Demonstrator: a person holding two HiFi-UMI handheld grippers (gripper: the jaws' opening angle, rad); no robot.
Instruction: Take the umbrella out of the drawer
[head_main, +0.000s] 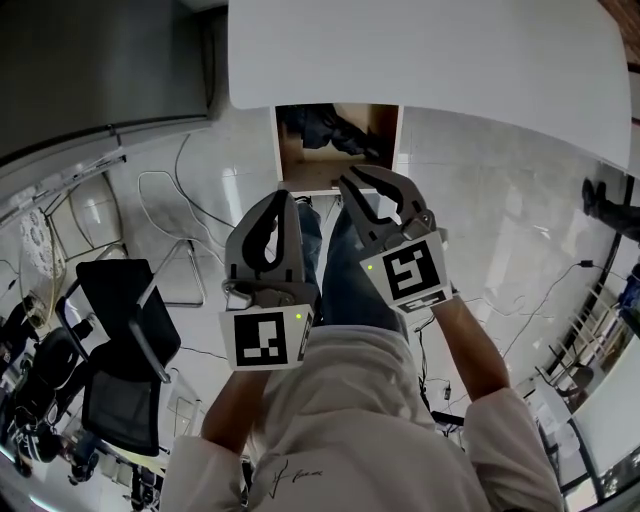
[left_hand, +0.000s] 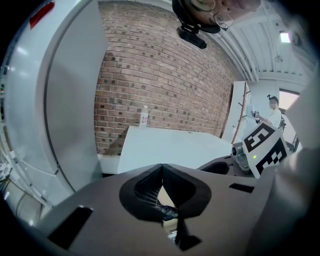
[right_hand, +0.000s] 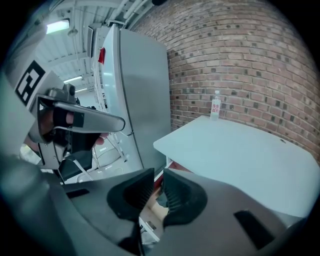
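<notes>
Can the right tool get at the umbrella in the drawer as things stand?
Probably yes: the drawer is open, the dark umbrella lies uncovered inside, and the right tool hangs just outside, nothing between.

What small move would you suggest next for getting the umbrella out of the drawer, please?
Probably lower the right gripper toward the dark umbrella lying in the open drawer, spreading its jaws wider: they stand only slightly apart, empty, above the drawer, while the left gripper is shut.
</notes>
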